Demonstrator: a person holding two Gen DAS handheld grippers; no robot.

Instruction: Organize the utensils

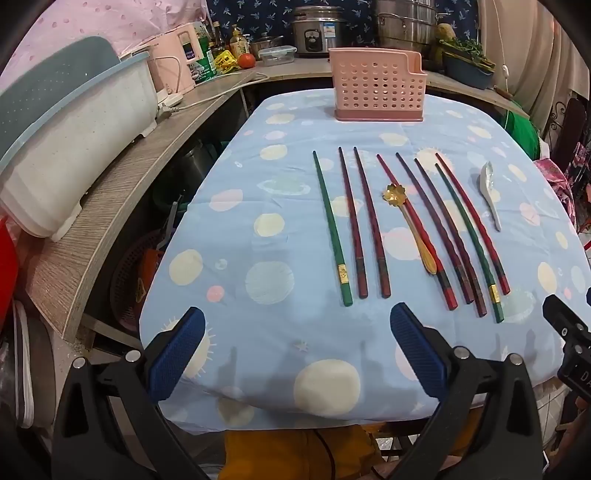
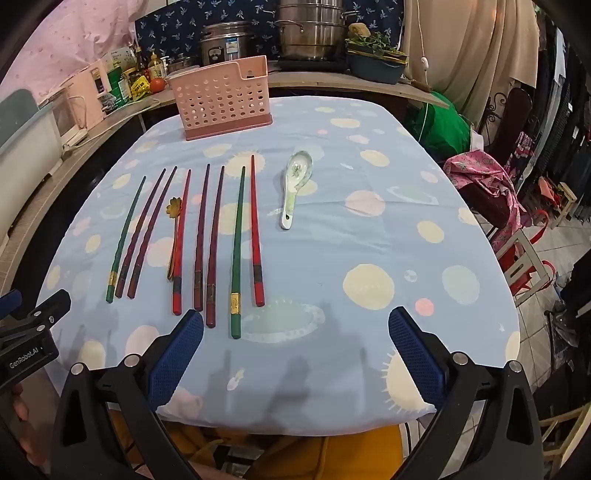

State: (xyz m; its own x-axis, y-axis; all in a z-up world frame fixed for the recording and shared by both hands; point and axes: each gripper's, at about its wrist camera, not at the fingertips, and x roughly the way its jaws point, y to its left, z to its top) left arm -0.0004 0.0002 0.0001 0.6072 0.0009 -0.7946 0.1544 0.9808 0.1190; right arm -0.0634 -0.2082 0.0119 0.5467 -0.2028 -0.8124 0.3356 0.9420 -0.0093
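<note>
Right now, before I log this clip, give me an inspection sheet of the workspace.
Surface: table under a blue spotted cloth.
Job's things: eight chopsticks in a row; gold spoon among them; ceramic spoon to their right; pink holder at the far edge.
Clutter: nothing seen on the cloth.
Grippers: left gripper and right gripper at the near edge, jaws open, holding nothing.
Cables: white cord on the side counter.
Surroundings: cooker, bottles, chairs.

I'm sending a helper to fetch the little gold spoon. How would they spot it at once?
On the blue spotted tablecloth, in front of the pink holder, lies a row of chopsticks. The gold spoon lies mid-row against a red chopstick: the only metallic piece, with a flower-shaped bowl.
</note>
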